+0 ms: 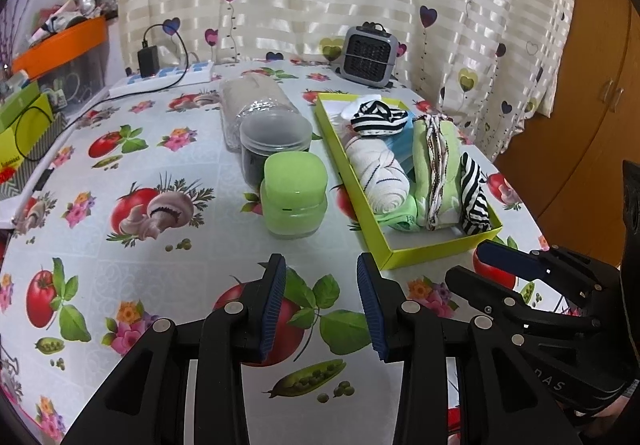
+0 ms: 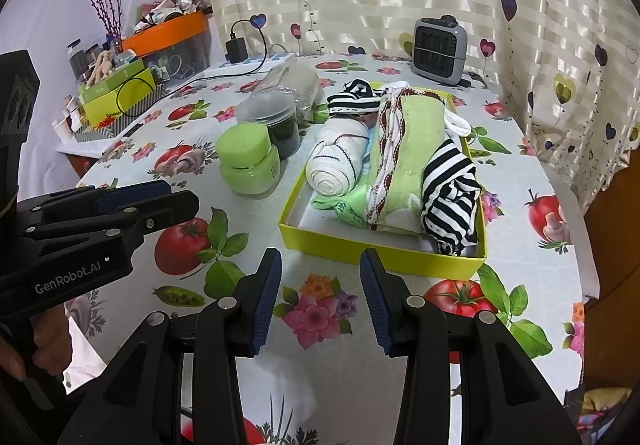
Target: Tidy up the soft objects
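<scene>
Left gripper: jaws stand wide with nothing between the pads; it hangs over bare tablecloth, near the box's near left corner, touching nothing.
Right gripper: jaws wide as well and empty; it points down at the box's near wall, just short of it.
Why held so: both grippers sit back from the box with jaws apart, which reads as a pause, either ready to reach in or finished with placing.
Box: a shallow lime tray on the table's right half, its long side running near to far; it serves as the one bin for the soft things.
Roll: a white rolled cloth along the box's left side, end facing near.
Towel: a green folded cloth in the middle with a patterned cord laid along it, lying parallel to the roll, so the pieces pack side by side.
Striped cloth: black and white, bunched at the right near corner and less neat than the rest.
Far bundle: a second striped piece at the box's far end.
Jar: green-lidded, left of the box and apart from it; a clear tub stands just behind.
Task state: the soft things all appear to be in the box.
</scene>
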Demonstrator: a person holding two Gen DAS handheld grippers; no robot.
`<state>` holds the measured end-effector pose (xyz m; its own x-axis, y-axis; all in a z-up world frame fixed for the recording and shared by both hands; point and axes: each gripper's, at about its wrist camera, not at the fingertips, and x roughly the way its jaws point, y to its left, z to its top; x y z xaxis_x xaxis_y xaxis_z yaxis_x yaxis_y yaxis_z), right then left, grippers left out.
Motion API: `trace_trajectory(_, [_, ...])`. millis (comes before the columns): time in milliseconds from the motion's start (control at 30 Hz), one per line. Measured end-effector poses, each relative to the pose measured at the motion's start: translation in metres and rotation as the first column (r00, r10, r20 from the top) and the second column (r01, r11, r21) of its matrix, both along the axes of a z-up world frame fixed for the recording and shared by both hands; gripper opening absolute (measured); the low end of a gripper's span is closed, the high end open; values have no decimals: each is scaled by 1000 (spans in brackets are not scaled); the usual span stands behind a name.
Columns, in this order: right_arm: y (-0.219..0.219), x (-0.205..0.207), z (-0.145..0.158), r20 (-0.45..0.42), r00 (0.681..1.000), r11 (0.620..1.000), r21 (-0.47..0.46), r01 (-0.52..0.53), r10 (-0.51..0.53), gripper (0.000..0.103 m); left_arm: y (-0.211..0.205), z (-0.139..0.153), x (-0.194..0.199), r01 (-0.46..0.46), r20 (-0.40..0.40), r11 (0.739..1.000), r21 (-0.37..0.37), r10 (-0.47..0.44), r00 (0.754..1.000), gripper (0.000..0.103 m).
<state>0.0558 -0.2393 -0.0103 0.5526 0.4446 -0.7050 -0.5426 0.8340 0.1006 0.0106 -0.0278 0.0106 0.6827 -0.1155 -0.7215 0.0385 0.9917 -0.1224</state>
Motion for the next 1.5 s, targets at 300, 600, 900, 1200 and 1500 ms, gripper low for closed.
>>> trace_trajectory(300, [2, 0, -1, -3, 1000, 1000, -1, -1, 1, 42, 1, -1, 1, -9, 1, 1000, -6, 9, 1000, 36])
trace_trajectory(600, [4, 1, 0, -3, 1000, 1000, -1, -6, 6, 42, -1, 3, -2, -3, 22, 1000, 6, 3, 1000, 36])
trace_trajectory(900, [4, 1, 1, -3, 1000, 1000, 0, -6, 6, 42, -2, 4, -3, -4, 23, 1000, 10, 3, 1000, 36])
trace_trajectory(1200, [4, 2, 1, -3, 1000, 1000, 0, -7, 7, 42, -2, 6, -4, 11, 31, 1000, 28, -12, 999, 36])
trace_trajectory(1500, [4, 2, 1, -3, 1000, 1000, 0, -6, 6, 42, -4, 5, -3, 19, 29, 999, 30, -20, 999, 36])
